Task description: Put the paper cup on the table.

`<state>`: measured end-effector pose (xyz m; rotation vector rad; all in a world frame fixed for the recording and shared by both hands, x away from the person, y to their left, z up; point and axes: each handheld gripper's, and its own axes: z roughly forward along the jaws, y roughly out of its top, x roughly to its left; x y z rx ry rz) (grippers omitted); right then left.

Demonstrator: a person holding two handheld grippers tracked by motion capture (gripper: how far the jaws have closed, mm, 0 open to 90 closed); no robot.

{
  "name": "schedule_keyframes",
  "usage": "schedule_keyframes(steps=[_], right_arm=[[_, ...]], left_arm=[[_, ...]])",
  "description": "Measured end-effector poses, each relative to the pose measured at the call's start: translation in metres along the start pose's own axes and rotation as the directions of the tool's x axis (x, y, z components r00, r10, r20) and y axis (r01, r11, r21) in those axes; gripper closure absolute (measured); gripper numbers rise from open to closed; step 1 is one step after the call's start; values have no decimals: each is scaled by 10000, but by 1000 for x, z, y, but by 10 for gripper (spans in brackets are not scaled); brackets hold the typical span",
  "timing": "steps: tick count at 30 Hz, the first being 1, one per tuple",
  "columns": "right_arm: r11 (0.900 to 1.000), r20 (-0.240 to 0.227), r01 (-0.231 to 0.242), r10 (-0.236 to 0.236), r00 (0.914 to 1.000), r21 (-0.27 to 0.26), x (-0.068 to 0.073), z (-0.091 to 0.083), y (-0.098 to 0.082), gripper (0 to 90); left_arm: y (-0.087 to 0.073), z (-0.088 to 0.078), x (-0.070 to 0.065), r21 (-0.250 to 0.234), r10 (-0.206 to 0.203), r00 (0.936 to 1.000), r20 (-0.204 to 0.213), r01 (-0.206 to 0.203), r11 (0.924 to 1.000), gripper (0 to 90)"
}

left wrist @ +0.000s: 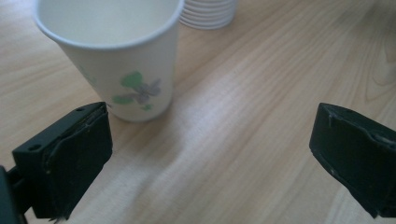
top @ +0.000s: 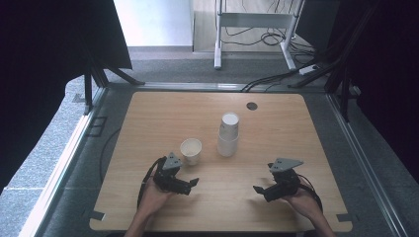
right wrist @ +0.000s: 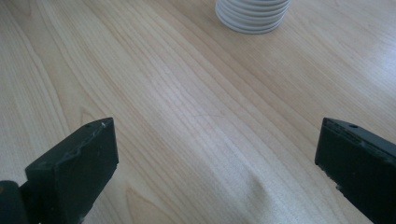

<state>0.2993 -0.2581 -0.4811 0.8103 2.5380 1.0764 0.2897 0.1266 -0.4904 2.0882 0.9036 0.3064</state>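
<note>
Cup (left wrist: pixel 116 56) stands upright, mouth up, near spread empty left tool (left wrist: pixel 210 154)

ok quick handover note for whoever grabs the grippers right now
Left gripper: open, holding nothing, low over the table, just short of the single paper cup.
Right gripper: open, holding nothing, facing the cup stack from farther off.
Single cup stands upright, mouth up, left of the upside-down stack and apart from it.
Done: nothing is gripped yet.
Left: probably grasping the single cup.
</note>
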Motion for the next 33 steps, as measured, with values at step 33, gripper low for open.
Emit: schedule_keyframes(steps=[33], right_arm=[[9983,12,-419,419,9991,410,3,27,-29,0]], left_arm=[[-28,20,-35,1576,526,9979,-384,-459,9864,0]])
